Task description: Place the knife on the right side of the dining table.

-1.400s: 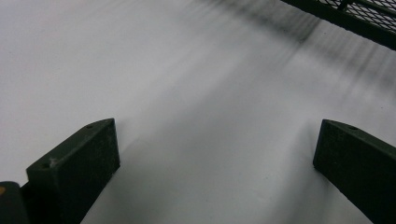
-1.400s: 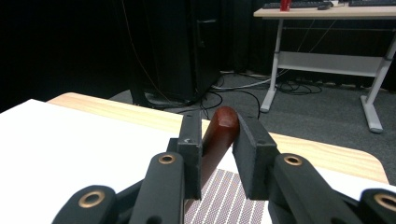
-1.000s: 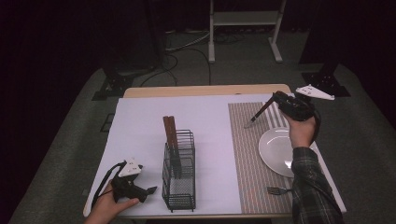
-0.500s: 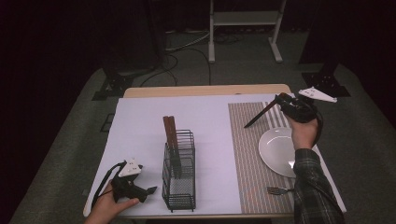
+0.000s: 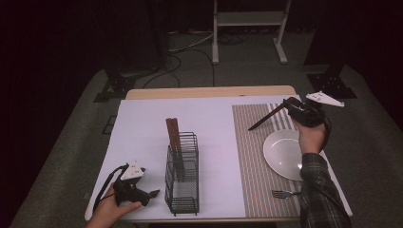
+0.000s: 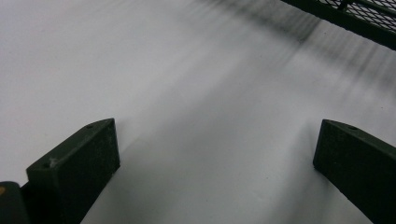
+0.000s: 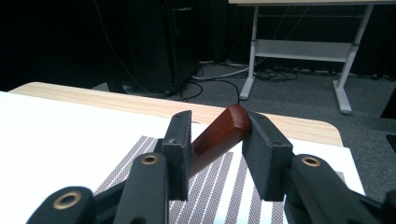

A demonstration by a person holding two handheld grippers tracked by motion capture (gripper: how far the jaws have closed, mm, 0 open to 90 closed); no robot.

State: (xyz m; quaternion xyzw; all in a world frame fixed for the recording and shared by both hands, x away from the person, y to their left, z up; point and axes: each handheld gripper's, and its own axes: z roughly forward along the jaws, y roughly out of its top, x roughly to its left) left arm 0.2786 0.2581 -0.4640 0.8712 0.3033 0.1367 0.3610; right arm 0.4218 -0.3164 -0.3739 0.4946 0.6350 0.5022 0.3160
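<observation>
the white table carries a striped placemat, a black wire rack and a white plate. the right gripper holds a brown-handled utensil above the mat, its jaws having just been easing apart (pads beside the handle). the left gripper rests wide apart.

Wooden table, white sheet, striped placemat, wire rack, plate, fork

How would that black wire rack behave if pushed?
The wire rack is probably light, being open mesh. It stands tall and narrow with wooden handles rising above it, so a high push might tip it; stiff wires should hold shape.
</observation>
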